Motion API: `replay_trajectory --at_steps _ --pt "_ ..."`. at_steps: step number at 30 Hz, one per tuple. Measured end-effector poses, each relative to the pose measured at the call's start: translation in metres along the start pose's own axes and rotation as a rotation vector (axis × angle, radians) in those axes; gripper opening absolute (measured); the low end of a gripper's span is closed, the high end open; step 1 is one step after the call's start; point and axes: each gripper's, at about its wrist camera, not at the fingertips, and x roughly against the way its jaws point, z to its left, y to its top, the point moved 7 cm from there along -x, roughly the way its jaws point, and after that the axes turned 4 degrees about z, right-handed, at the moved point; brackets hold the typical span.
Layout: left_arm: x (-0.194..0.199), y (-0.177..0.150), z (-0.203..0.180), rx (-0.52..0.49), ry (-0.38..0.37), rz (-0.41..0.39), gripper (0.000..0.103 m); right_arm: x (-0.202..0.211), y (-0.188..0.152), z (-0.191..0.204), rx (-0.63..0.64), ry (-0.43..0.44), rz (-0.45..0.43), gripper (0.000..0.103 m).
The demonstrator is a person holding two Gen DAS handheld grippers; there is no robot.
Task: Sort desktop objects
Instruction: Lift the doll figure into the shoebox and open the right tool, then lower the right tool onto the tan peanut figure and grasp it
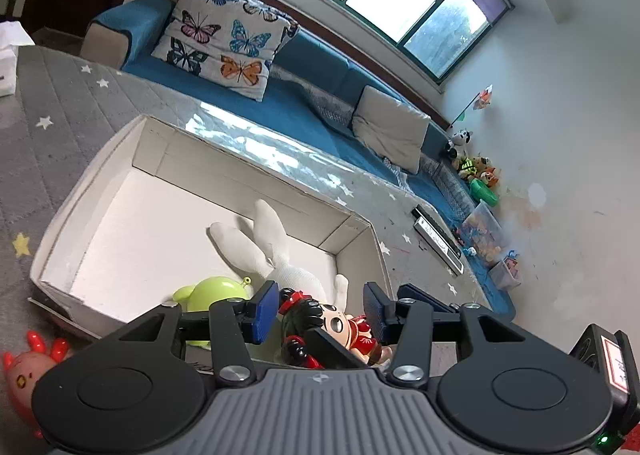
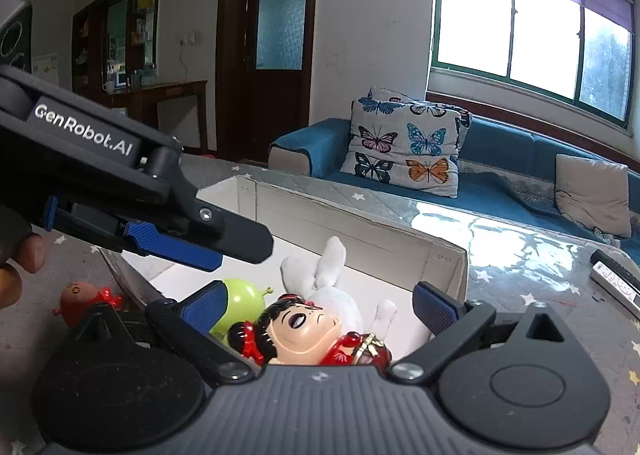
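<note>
Evidently the white cardboard box (image 1: 100, 191) is being used as the collecting bin: a white plush rabbit (image 1: 276, 255), a green round toy (image 1: 212, 293) and a red-dressed doll (image 2: 312, 331) are gathered at its near end, so that loose toys are kept off the tabletop (image 2: 520, 267). The left claw (image 1: 320, 309) is spread above the doll, its blue pads either side without contact, which suggests a release or an approach; which cannot be told. The right claw (image 2: 320, 305) is likewise spread wide and holds nothing. A red-and-pink crab-like toy (image 1: 24, 371) lies outside the box on the tabletop, probably still to be sorted.
</note>
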Motion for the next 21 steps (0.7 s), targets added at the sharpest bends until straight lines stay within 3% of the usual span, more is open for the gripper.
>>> replay_trajectory --at_steps 21 --pt "0.041 -0.040 0.001 -0.024 0.044 -0.019 0.049 0.049 -0.029 0.028 -0.013 0.053 -0.018 0.100"
